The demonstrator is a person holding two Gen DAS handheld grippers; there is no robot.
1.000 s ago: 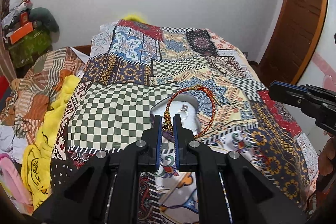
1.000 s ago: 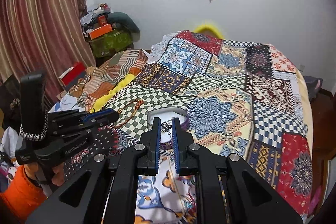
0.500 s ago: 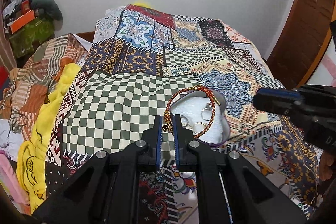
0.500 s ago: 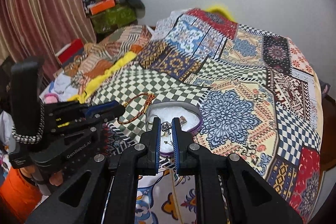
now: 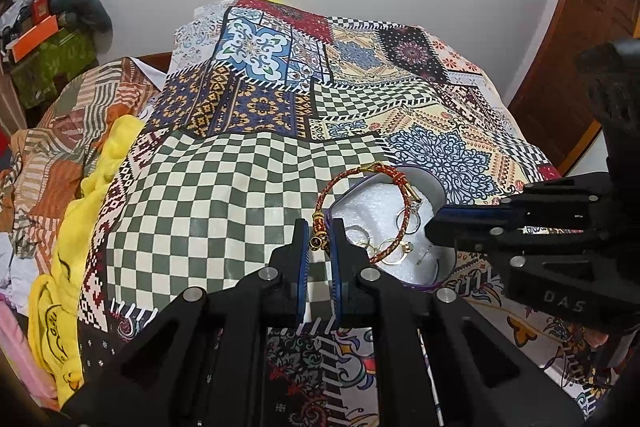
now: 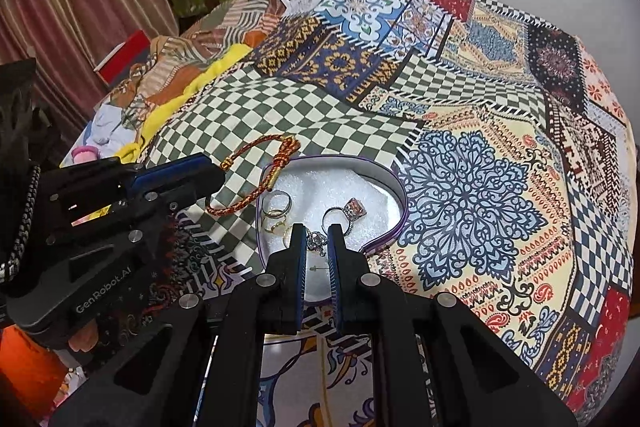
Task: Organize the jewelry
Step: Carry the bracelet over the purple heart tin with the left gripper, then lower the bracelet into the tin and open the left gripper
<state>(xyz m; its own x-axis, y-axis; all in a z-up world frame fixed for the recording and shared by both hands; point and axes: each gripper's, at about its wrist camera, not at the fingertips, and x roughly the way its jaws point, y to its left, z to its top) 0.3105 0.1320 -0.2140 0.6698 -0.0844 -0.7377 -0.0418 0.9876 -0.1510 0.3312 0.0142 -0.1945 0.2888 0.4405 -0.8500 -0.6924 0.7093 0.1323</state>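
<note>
- Bracelet (image 5: pixel 362 205): red-and-gold braided cord with gold beads, hanging as an open loop over the left rim of the tray.
- Tray (image 6: pixel 394 187): round, purple-rimmed, lined with white foam, lying on the patchwork bedspread.
- Rings (image 6: pixel 276 209): several gold and silver, loose on the foam.
- Stone ring (image 6: pixel 350 211): silver, pink stone, right of the others.
- Small silver piece (image 6: pixel 316 241): at the tray's near side.

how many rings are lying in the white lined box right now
5, as far as I can tell: one with a big pink stone near the middle of the box, and four plain bands clustered by its left wall. The tongs may hide more.
</note>
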